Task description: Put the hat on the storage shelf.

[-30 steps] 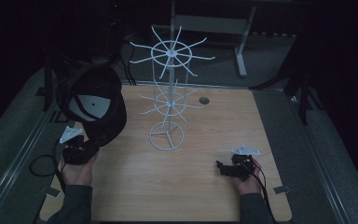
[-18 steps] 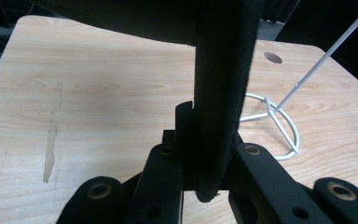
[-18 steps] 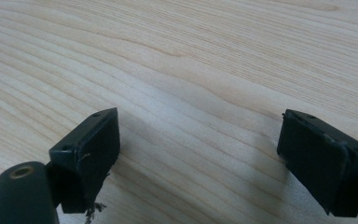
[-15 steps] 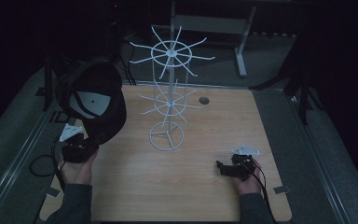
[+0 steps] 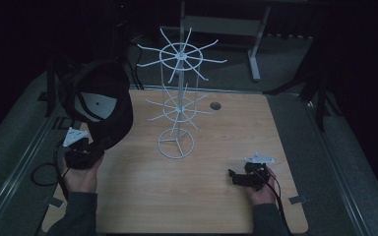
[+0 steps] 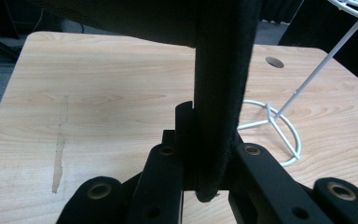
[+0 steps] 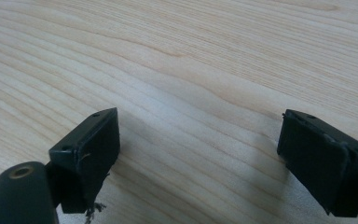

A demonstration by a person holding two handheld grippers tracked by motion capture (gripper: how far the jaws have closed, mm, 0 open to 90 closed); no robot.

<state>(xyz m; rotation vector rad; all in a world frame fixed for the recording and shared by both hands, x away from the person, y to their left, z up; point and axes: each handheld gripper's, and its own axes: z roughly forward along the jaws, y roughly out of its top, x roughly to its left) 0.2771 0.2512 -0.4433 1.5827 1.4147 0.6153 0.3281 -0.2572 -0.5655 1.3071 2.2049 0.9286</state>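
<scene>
A black cap (image 5: 109, 110) with a pale grey patch hangs above the table's left edge. My left gripper (image 5: 92, 150) is shut on its lower edge. In the left gripper view the cap's thick black edge (image 6: 220, 93) stands upright between the jaws of the left gripper (image 6: 210, 156), pinched from both sides. A white wire rack (image 5: 179, 101) with two tiers of spokes stands mid-table, to the right of the cap; its ring base (image 6: 279, 135) is in the left gripper view. My right gripper (image 5: 234, 177) rests low on the table at the front right, and the right gripper (image 7: 200, 149) is open with bare wood between its pads.
The wooden table (image 5: 216, 206) has a round cable hole (image 5: 215, 105) behind the rack. A metal rail (image 5: 19, 162) runs along its left side. A grey desk frame (image 5: 253, 44) stands in the dark beyond the far edge.
The left gripper with the cap has crept slightly upward in the high view. The right gripper has not moved.
</scene>
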